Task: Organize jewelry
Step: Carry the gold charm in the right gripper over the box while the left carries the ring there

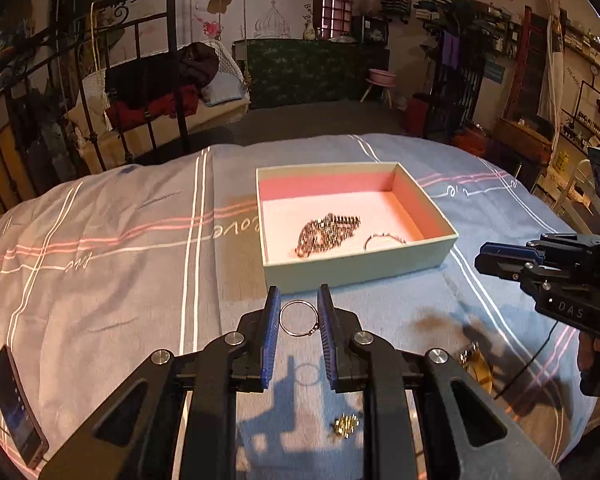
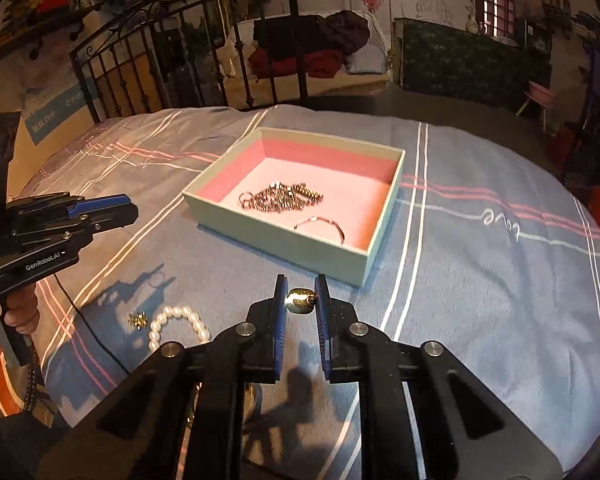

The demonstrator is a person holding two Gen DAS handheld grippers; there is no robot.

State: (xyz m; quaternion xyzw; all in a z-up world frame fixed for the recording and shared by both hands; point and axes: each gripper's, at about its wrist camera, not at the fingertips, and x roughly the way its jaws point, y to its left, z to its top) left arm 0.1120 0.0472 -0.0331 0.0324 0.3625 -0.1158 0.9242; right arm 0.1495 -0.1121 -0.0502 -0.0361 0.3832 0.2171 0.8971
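Note:
An open pale-green box with a pink lining stands on the bedspread; it also shows in the right wrist view. A heap of chain and a thin bangle lie inside it. My left gripper is shut on a thin silver ring, held above the cloth just before the box. My right gripper is shut on a gold ring near the box's front corner. A pearl bracelet and a small gold piece lie on the cloth.
A phone lies at the left edge of the bed. A gold earring piece and a gold bangle lie on the striped blue bedspread. A black metal bed frame stands beyond.

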